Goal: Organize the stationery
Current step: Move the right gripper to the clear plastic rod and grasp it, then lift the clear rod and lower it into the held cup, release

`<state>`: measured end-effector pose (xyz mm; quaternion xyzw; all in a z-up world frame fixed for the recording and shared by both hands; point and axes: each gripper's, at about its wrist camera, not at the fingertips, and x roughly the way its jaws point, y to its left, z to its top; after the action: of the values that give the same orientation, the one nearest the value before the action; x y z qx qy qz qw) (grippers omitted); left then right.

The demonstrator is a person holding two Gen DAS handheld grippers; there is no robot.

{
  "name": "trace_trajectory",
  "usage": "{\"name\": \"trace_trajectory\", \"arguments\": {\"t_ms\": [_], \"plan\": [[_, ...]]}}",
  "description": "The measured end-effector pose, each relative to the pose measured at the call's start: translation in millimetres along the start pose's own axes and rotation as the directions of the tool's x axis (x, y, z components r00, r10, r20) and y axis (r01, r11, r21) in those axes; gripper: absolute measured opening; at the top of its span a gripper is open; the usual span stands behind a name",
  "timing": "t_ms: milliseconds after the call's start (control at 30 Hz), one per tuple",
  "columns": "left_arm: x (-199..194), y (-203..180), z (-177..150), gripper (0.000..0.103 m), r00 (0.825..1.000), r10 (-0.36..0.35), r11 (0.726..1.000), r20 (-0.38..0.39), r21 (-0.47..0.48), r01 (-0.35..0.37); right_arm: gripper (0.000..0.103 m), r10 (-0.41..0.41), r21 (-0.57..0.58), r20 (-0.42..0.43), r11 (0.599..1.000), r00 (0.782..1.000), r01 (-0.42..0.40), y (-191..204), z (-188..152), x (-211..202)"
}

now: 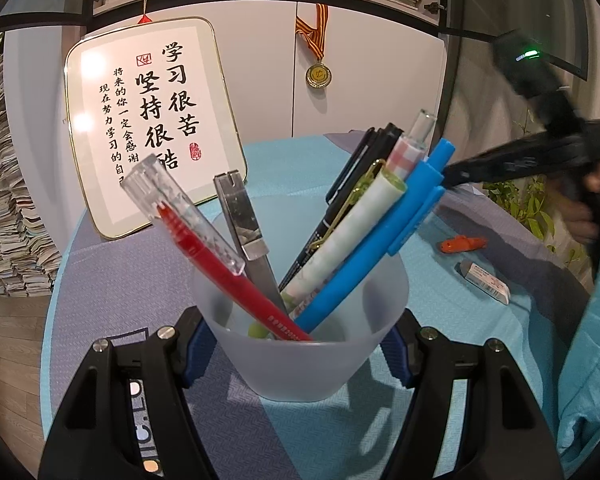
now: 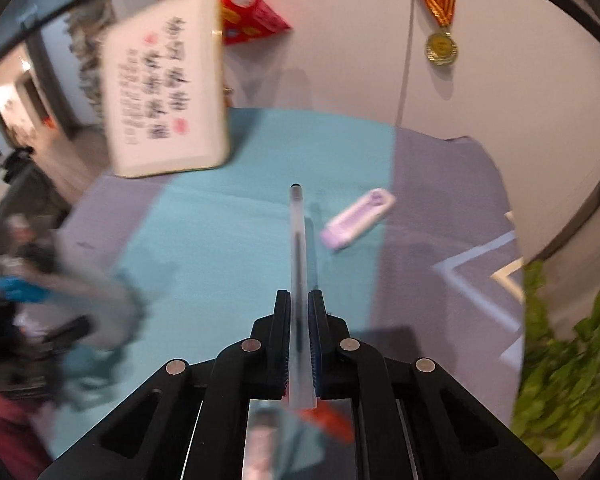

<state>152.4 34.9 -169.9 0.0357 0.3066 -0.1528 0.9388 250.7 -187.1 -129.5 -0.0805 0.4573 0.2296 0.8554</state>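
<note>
Framed calligraphy plaque (image 1: 148, 120), hanging medal (image 1: 319, 75), plant (image 2: 568, 368)

Frosted translucent plastic cup (image 1: 300, 344), glossy red plastic pen (image 1: 224, 256) with clear cap, brushed metal knife blade (image 1: 242, 220), matt woven cloth on desk (image 1: 432, 300), clear plastic pen (image 2: 299, 264), shiny gold medal (image 1: 318, 75)
</note>
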Motion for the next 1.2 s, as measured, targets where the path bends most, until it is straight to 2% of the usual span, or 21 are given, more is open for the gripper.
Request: {"name": "trace_trajectory", "arguments": {"t_ms": [200, 367, 467, 533, 633, 767, 867, 1000, 1200], "plan": [[0, 0, 0, 0.069, 1.0, 0.001, 1.0, 0.001, 0.0, -0.001, 0.009, 0.051, 0.095, -0.045, 0.994, 0.998, -0.046, 25, -38, -17], [-1, -1, 0, 0.069, 1.0, 0.005, 1.0, 0.004, 0.003, -0.005, 0.009, 0.058, 0.242, -0.114, 0.97, 0.992, -0.029, 34, -74, -12], [-1, -1, 0, 0.069, 1.0, 0.005, 1.0, 0.005, 0.005, -0.005, 0.009, 0.065, 0.264, -0.159, 0.964, 0.985, -0.02, 41, -88, -8], [-2, -1, 0, 0.069, 1.0, 0.005, 1.0, 0.006, 0.006, -0.006, 0.009, 0.06, 0.234, -0.188, 0.972, 0.98, -0.015, 47, -92, -5], [-1, -2, 0, 0.069, 1.0, 0.007, 1.0, 0.007, 0.007, -0.007, 0.011, -0.002, 0.167, -0.176, 0.985, 0.984, 0.032, 53, -86, -8], [-2, -2, 0, 0.069, 1.0, 0.007, 1.0, 0.007, 0.008, -0.007, 0.03, -0.067, 0.102, -0.154, 0.991, 0.986, 0.083, 59, -71, -4], [-1, -1, 0, 0.069, 1.0, 0.006, 1.0, 0.007, 0.007, -0.006, 0.032, -0.105, 0.069, -0.141, 0.991, 0.984, 0.116, 58, -58, 5], [-1, -1, 0, 0.069, 1.0, 0.004, 1.0, 0.004, 0.005, -0.004, 0.032, -0.095, 0.079, -0.144, 0.991, 0.985, 0.107, 52, -45, 20], [-1, -1, 0, 0.069, 1.0, 0.005, 1.0, 0.004, 0.005, -0.005, 0.032, -0.035, 0.083, -0.163, 0.995, 0.986, 0.049, 53, -36, 35]]}}
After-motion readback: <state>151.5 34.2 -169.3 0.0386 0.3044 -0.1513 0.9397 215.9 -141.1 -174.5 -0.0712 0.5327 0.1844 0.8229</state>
